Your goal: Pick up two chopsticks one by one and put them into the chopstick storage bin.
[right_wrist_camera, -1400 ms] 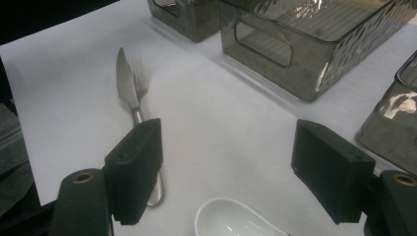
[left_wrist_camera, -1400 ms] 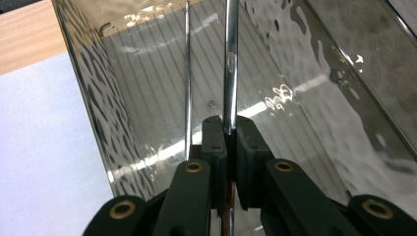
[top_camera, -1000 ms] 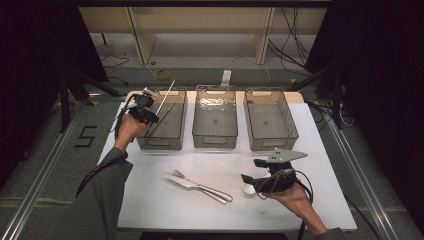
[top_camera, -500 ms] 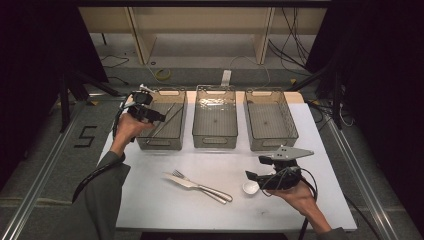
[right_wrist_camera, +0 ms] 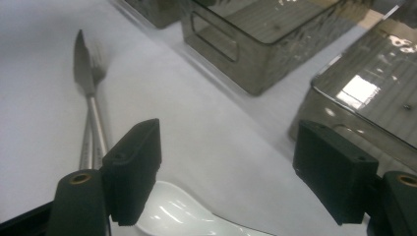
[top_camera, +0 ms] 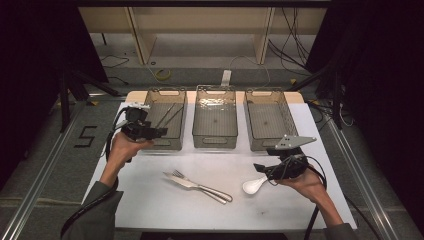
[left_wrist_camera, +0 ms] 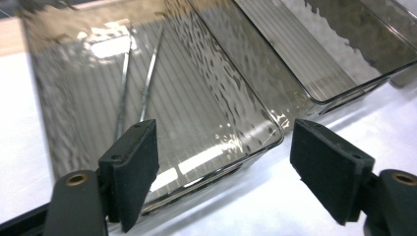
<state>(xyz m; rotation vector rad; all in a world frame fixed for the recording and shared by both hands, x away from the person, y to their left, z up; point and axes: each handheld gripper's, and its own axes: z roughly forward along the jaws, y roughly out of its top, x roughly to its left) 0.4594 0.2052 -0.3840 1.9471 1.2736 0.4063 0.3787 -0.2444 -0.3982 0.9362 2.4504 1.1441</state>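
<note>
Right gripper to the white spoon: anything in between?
Nothing visible. The right gripper is open and the white spoon lies on the table just beneath its jaws, bowl toward the knife and fork, which lie apart from it to the left.

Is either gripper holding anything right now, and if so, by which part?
Nothing is held: the left gripper and the right gripper both have open, empty jaws.

My grippers: left (top_camera: 159,131), right (top_camera: 258,167), both black, flat rectangular pads (left_wrist_camera: 132,169), brass-ringed screw holes at the jaw bases. Grey triangular plate (top_camera: 291,142) on right. Black cables (top_camera: 314,212) trailing. Grey-green sleeves (top_camera: 95,215).
</note>
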